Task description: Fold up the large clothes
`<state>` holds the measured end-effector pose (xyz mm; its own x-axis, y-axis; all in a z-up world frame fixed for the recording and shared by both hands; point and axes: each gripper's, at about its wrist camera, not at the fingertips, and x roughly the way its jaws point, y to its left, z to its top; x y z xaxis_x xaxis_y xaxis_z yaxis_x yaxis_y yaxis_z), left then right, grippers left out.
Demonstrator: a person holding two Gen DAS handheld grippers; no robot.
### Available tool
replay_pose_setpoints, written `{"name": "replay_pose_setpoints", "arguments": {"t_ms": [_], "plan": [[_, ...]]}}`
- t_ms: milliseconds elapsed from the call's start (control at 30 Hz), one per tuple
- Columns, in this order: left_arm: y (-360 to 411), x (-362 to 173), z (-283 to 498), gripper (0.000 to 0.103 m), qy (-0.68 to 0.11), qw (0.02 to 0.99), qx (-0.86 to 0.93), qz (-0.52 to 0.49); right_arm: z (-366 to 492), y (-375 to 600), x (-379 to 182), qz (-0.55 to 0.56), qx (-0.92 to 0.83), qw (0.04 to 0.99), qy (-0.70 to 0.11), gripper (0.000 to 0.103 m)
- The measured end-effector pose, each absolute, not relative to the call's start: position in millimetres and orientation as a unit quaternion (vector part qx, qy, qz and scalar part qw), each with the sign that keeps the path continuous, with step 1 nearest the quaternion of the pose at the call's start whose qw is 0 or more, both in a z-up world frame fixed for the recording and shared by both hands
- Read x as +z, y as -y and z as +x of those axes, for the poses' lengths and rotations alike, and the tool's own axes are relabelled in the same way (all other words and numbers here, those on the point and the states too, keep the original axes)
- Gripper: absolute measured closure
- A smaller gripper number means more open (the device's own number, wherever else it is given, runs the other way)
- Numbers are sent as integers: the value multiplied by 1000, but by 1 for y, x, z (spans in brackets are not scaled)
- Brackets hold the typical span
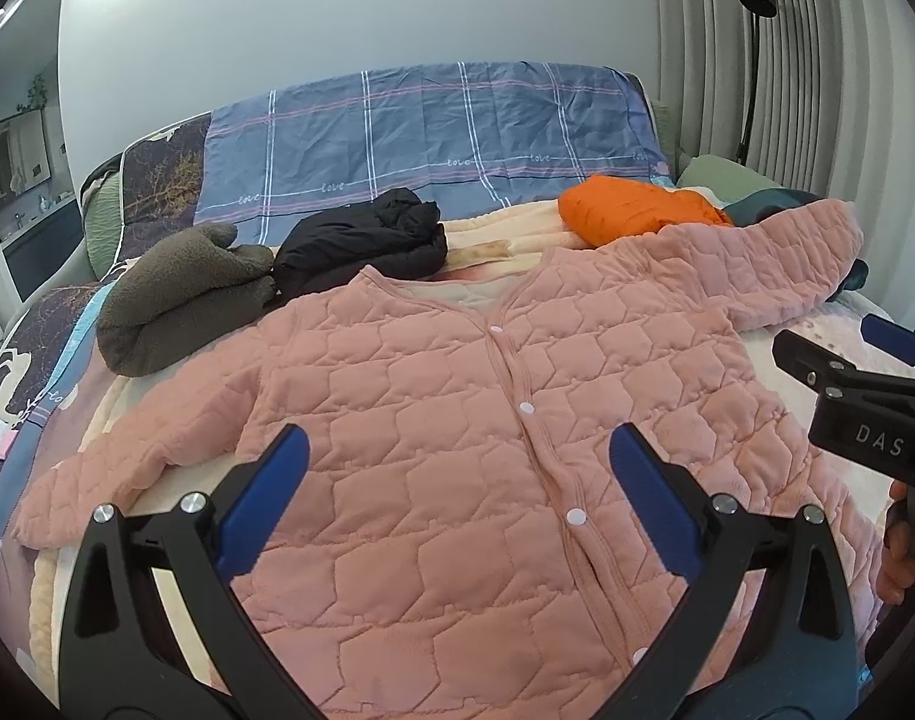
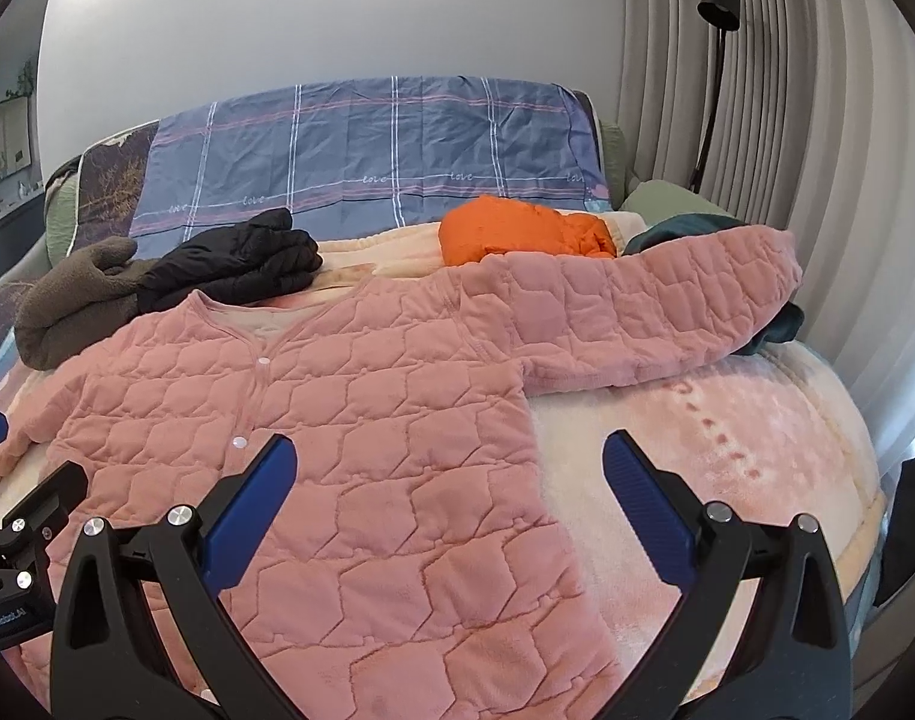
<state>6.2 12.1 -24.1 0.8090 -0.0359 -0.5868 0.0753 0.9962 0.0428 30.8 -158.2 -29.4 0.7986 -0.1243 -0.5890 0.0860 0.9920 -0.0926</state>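
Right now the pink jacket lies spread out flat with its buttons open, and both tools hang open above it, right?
Not quite: the pink jacket is buttoned shut, as the left wrist view shows. It does lie spread flat, and both the left tool and right tool hang open above it.

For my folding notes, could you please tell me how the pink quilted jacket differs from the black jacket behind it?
The pink quilted jacket lies spread flat, sleeves out, snaps closed; the black jacket is bundled into a compact heap. The pink one is hexagon-quilted and looks matte; the black one looks smooth and puffy. Both rest on the bed, untouched by either claw.
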Motion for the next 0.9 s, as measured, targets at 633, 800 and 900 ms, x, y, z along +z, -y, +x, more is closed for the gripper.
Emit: {"name": "replay_pose_setpoints", "arguments": {"t_ms": [633,800,900], "plan": [[-12,-34,9,2,-318,947,-34,30,41,153,-43,-55,-69,933,-348,1],[-18,-38,11,2,-321,946,-41,14,43,154,-44,-54,-68,933,-350,1],[-21,-40,12,2,-321,946,-47,6,43,154,-45,-53,-67,933,-350,1]]}}
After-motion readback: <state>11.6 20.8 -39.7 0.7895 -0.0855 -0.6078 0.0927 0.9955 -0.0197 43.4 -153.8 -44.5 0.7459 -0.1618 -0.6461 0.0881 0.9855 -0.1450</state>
